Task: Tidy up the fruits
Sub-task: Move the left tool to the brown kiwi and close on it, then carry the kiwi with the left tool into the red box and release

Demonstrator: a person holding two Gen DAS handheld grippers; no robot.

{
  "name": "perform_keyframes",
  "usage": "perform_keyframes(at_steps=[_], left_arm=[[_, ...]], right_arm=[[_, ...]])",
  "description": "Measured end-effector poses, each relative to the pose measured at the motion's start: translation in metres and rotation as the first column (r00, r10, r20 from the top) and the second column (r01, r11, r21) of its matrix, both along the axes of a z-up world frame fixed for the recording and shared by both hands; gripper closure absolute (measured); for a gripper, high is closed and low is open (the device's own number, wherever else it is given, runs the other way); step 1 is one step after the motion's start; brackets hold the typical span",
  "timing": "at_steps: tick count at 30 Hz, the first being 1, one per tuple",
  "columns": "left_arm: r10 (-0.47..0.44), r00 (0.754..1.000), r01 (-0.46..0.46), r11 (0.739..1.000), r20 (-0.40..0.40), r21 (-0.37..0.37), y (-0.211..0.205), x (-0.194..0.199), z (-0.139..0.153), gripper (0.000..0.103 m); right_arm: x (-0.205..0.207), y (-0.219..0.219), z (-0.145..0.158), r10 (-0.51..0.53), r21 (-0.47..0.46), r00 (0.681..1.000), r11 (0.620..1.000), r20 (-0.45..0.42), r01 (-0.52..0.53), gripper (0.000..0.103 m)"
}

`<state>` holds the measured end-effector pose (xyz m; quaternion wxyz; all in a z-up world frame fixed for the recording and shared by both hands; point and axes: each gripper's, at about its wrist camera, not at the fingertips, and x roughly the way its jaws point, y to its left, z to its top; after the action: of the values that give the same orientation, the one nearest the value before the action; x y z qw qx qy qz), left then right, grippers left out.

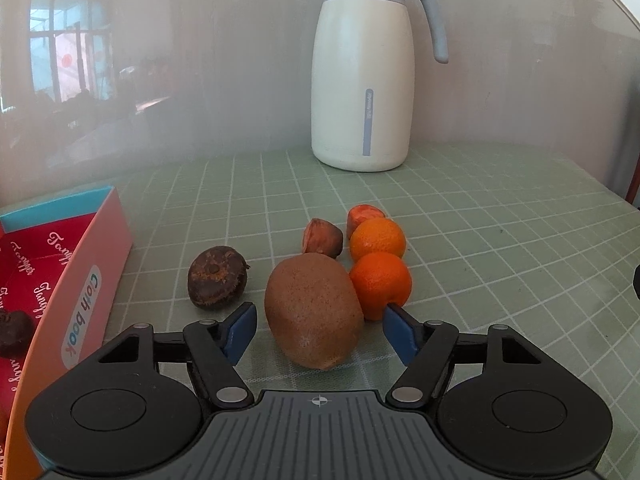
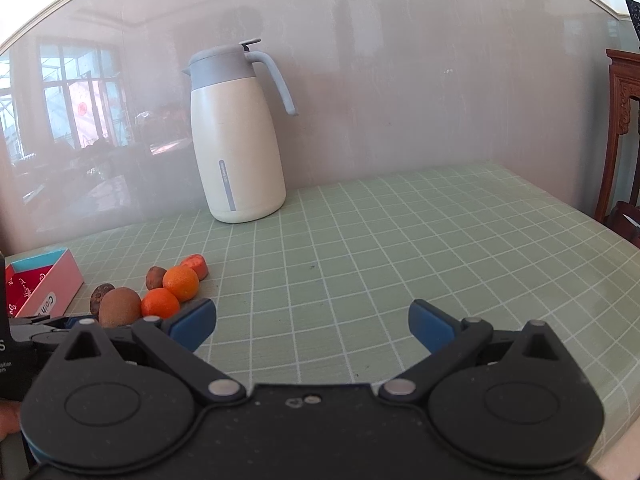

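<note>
In the left wrist view a brown kiwi lies on the green checked tablecloth between the open fingers of my left gripper, untouched. Behind it are two oranges, a red-orange fruit piece, a small brown fruit and a dark round fruit. A pink and red box at the left holds another dark fruit. My right gripper is open and empty, to the right of the fruit group.
A white jug with a grey lid and handle stands at the back against the glossy wall; it also shows in the right wrist view. A wooden chair stands past the table's right edge.
</note>
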<state>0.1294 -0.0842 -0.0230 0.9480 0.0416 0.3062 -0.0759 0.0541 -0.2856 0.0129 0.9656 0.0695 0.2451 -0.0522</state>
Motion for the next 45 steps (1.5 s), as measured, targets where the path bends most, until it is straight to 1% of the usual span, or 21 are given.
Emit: perform_keyframes(at_steps=[3,4,6,7,9,11,16,20,25,36,45], left_arm=[[-0.006,1.000,0.006,1.000,0.004,-0.001,-0.001,0.000,0.000,0.035],[-0.012,1.000,0.012,1.000,0.004,-0.004,-0.001,-0.001,0.000,0.039],[-0.011,1.000,0.011,1.000,0.007,-0.004,-0.001,-0.001,0.001,0.040],[-0.009,1.000,0.009,1.000,0.007,-0.008,0.000,-0.001,0.001,0.042],[0.000,1.000,0.000,1.000,0.008,-0.017,0.003,-0.002,0.001,0.051],[-0.001,1.000,0.001,1.000,0.003,-0.029,0.005,-0.001,0.001,0.051],[-0.006,1.000,0.006,1.000,0.012,0.000,0.001,-0.002,0.001,0.051],[0.001,1.000,-0.001,1.000,0.013,-0.015,0.001,0.002,0.001,0.051],[0.002,1.000,-0.002,1.000,0.015,-0.012,-0.001,0.008,0.000,0.050],[0.020,1.000,-0.018,0.998,0.020,-0.065,0.005,0.007,-0.001,0.051],[0.008,0.995,-0.003,0.999,0.097,-0.046,0.009,-0.014,0.011,0.051]], right_arm=[[0.000,0.000,-0.001,0.001,0.000,1.000,1.000,-0.003,-0.001,0.000],[0.000,0.000,0.000,0.001,0.002,1.000,1.000,-0.002,-0.001,0.000],[0.000,0.000,0.000,0.001,0.004,1.000,1.000,-0.001,-0.001,0.000],[0.000,-0.001,0.000,0.002,0.005,1.000,1.000,-0.001,-0.001,0.000],[0.000,-0.001,0.000,0.004,0.007,1.000,1.000,-0.001,-0.004,0.000],[0.000,0.000,0.000,0.007,0.005,1.000,1.000,-0.002,-0.007,0.000],[0.000,0.001,0.000,0.012,0.005,1.000,1.000,0.000,-0.012,0.000],[-0.001,0.001,0.000,0.012,0.005,1.000,1.000,-0.001,-0.012,0.000],[0.002,0.001,-0.001,0.016,0.008,1.000,1.000,-0.009,-0.016,0.000],[0.005,0.006,-0.003,0.036,0.000,0.999,0.999,-0.015,-0.036,0.000],[0.004,0.003,-0.003,0.026,0.000,1.000,1.000,-0.015,-0.026,0.000]])
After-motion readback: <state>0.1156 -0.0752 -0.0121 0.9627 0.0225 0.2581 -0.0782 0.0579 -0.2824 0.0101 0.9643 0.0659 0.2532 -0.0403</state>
